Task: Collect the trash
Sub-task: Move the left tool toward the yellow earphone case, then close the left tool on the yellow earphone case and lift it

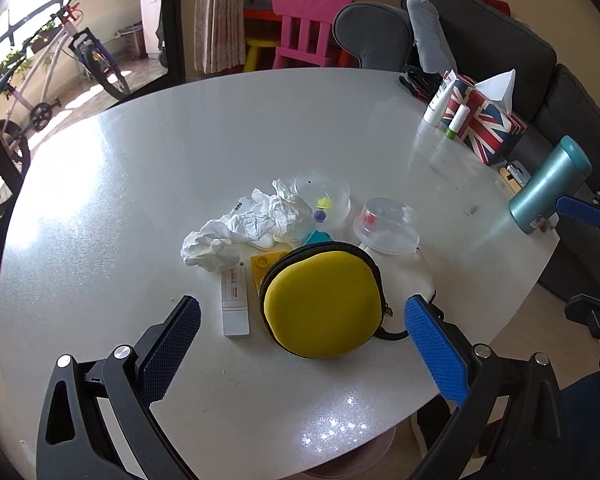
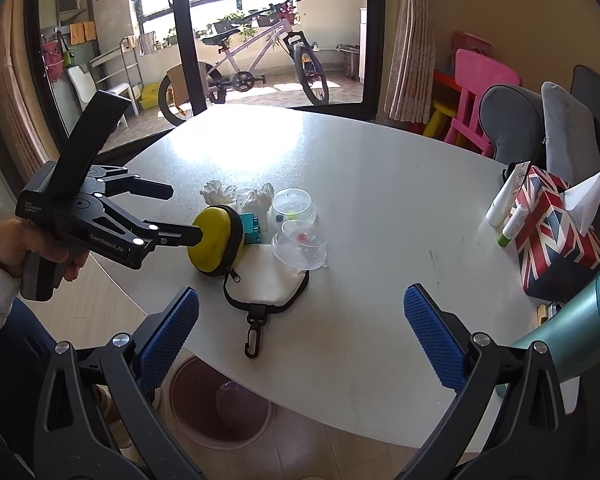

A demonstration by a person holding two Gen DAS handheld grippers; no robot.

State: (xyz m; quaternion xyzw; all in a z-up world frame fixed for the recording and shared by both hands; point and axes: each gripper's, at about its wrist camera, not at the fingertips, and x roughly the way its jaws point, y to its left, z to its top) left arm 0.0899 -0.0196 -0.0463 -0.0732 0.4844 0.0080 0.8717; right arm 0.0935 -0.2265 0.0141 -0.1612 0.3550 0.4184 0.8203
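Pale grey oval table [image 1: 140, 168] with clutter near the middle: crumpled white tissue wads [image 1: 240, 232], yellow round zip pouch [image 1: 320, 304], white flat stick [image 1: 235, 304], two clear plastic lidded cups [image 1: 384, 224]. Union Jack tissue box [image 1: 484, 120] at 2 o'clock, teal metal flask [image 1: 548, 186] at 3.

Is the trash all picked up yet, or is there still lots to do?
Nothing looks done yet. The crumpled tissues still lie on the table beside the clear plastic tubs. The pink bin under the table edge seems to hold hardly anything. Both grippers are open and empty: the left gripper hovers around the yellow pouch, the right gripper waits nearer the edge. All the collecting is left.
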